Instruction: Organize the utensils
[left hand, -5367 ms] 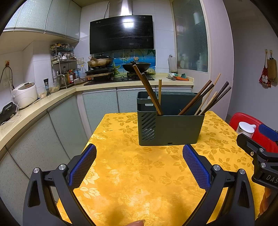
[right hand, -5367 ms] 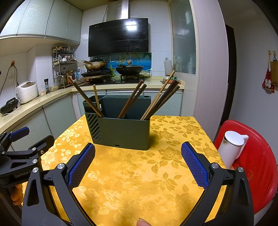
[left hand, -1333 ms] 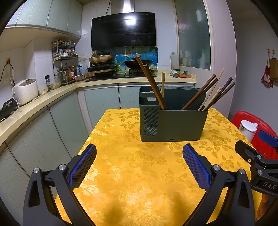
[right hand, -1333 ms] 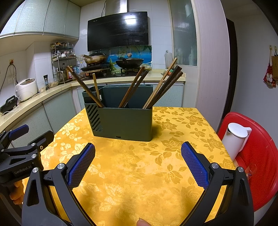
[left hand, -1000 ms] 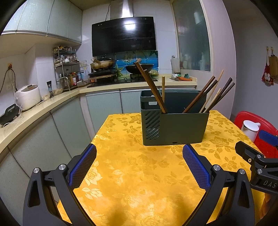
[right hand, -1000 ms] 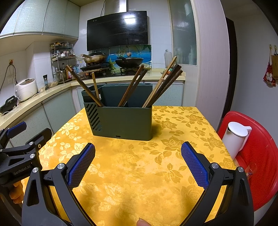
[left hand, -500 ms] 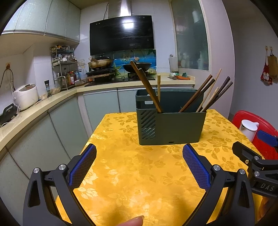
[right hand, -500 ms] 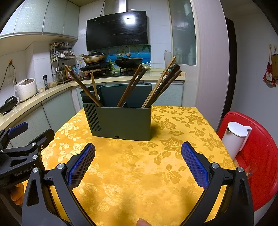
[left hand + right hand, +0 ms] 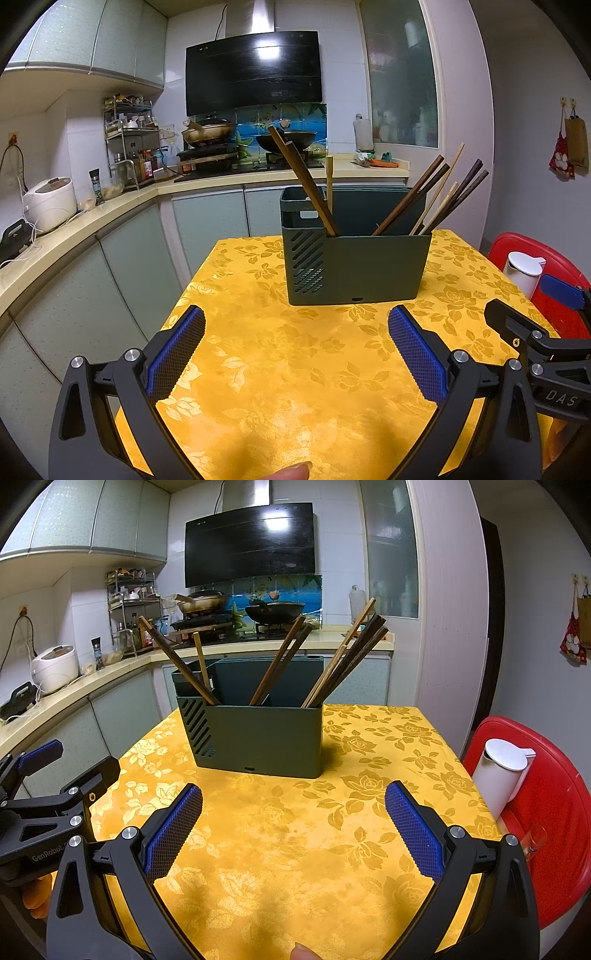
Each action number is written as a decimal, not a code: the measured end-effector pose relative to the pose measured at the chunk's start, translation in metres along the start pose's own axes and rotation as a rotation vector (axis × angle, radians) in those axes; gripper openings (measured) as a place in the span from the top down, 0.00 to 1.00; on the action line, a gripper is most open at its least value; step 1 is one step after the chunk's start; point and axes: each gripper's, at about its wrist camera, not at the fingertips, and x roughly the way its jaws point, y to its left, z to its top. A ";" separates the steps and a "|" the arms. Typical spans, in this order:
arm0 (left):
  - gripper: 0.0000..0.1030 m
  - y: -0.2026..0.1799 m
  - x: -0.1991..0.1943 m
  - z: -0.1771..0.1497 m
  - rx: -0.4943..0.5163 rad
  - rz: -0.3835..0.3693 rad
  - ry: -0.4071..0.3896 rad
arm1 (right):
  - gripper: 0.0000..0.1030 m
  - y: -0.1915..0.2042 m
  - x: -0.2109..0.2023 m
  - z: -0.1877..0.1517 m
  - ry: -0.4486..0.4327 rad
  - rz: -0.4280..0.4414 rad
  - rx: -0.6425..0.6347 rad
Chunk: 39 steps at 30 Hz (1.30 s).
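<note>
Left wrist view: the left gripper (image 9: 297, 352) hangs over the yellow table (image 9: 258, 369) with fingers spread wide and empty; the green holder (image 9: 356, 267), filled with leaning chopsticks (image 9: 306, 184), stands ahead. Right wrist view: the right gripper (image 9: 293, 829) is likewise spread and empty, the holder (image 9: 258, 738) ahead, a white jug (image 9: 498, 775) on a red stool (image 9: 554, 830) to the right.

Wooden chopsticks (image 9: 430, 201) lean inside upright dark-green holder (image 9: 373, 266).
</note>
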 end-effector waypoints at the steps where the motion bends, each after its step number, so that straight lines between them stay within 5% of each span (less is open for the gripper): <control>1: 0.07 0.000 0.000 0.000 0.001 0.000 0.000 | 0.06 0.000 -0.001 -0.001 0.000 0.000 0.000; 39: 0.07 -0.002 0.001 -0.001 0.007 0.001 0.006 | 0.06 -0.001 0.001 -0.001 0.004 0.001 -0.001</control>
